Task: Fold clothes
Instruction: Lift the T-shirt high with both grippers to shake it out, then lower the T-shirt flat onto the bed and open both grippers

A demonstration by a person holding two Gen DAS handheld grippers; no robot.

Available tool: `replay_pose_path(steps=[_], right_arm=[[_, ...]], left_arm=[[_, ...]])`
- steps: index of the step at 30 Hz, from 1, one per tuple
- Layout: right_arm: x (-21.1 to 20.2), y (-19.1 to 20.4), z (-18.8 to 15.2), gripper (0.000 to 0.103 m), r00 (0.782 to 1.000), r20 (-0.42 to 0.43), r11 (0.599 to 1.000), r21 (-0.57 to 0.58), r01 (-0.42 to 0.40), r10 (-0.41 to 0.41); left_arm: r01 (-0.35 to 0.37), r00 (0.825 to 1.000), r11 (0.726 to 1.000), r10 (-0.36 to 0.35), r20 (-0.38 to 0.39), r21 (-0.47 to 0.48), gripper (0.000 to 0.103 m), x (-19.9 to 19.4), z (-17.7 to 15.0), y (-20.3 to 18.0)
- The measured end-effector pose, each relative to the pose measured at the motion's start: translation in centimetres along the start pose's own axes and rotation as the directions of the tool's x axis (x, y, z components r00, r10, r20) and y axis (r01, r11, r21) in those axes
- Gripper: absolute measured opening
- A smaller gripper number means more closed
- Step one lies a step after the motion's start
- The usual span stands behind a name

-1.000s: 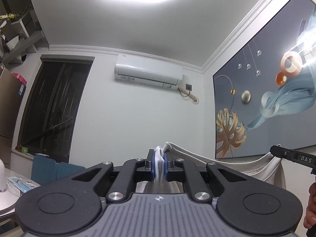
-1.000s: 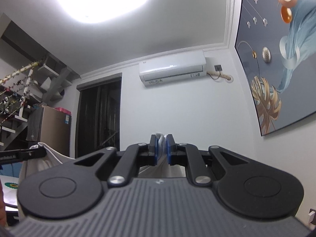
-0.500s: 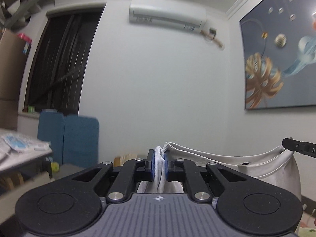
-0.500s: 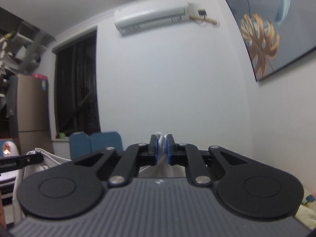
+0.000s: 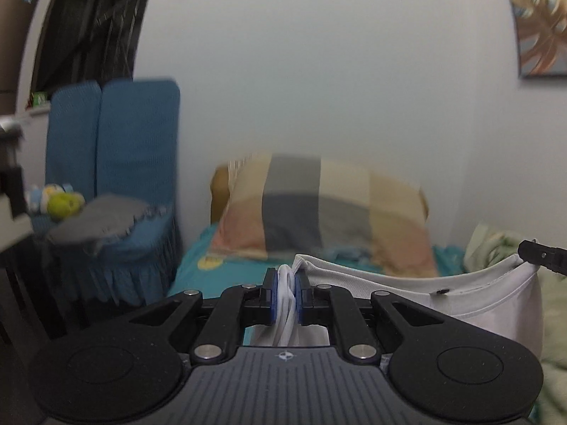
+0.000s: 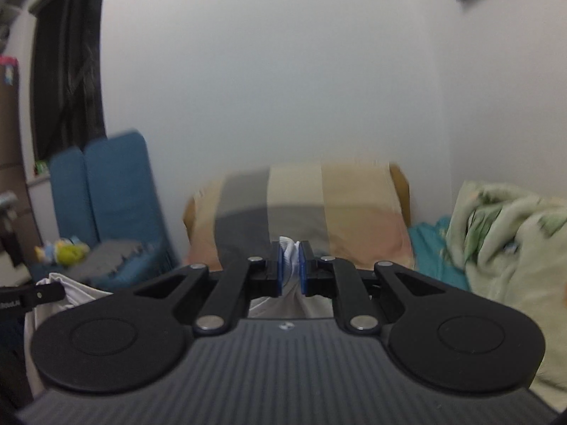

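Note:
A white garment (image 5: 489,297) hangs stretched between my two grippers, held up in the air over a bed. My left gripper (image 5: 286,279) is shut on one bunched corner of it. My right gripper (image 6: 291,256) is shut on the other corner; its tip shows at the right edge of the left wrist view (image 5: 538,255). In the right wrist view the garment (image 6: 74,290) sags at the lower left, where the left gripper's tip (image 6: 32,295) holds it. Most of the cloth hangs below, hidden by the gripper bodies.
Ahead lies a bed with a teal sheet (image 5: 198,269) and a checked pillow (image 5: 319,209) against the white wall. A pale green blanket (image 6: 503,248) is heaped at the right. A blue chair (image 5: 117,148) with a grey cloth and toys stands at the left.
Both grippers have tilted down with the garment: the view swung from ceiling and air conditioner to the wall, then to the bed and pillow. Both stay shut.

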State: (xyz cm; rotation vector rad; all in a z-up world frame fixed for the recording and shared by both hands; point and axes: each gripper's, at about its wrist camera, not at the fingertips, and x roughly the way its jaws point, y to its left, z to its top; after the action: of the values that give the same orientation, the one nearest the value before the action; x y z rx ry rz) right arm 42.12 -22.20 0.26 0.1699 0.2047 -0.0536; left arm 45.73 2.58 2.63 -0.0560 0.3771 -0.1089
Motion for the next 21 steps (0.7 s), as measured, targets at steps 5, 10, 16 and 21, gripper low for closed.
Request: replay_pose_path(steps=[5, 10, 16, 21], right_arm=[[9.4, -1.6, -7.4, 0.012, 0.99, -0.142, 1.0, -0.009, 0.023, -0.024], [14.3, -3.4, -13.4, 0.012, 0.958, -0.287, 0.999, 0.02, 0.033, -0.026], [15.7, -3.9, -14.1, 0.016, 0.934, -0.357, 0.998, 0.066, 0.015, 0.01], [14.3, -3.9, -12.2, 0.038, 0.922, -0.383, 0.992, 0.129, -0.015, 0.063]], left_arm=[[-0.022, 0.991, 0.999, 0.025, -0.134, 0.024, 0.011, 13.1, -6.2, 1.3], [-0.024, 0.96, 0.999, 0.036, -0.278, 0.044, 0.011, 20.5, -11.5, 1.5], [-0.025, 0.946, 1.0, 0.027, -0.323, 0.009, 0.022, 22.9, -14.0, 2.5], [-0.004, 0.95, 1.0, -0.002, -0.314, -0.02, 0.049, 19.8, -11.8, 3.6]])
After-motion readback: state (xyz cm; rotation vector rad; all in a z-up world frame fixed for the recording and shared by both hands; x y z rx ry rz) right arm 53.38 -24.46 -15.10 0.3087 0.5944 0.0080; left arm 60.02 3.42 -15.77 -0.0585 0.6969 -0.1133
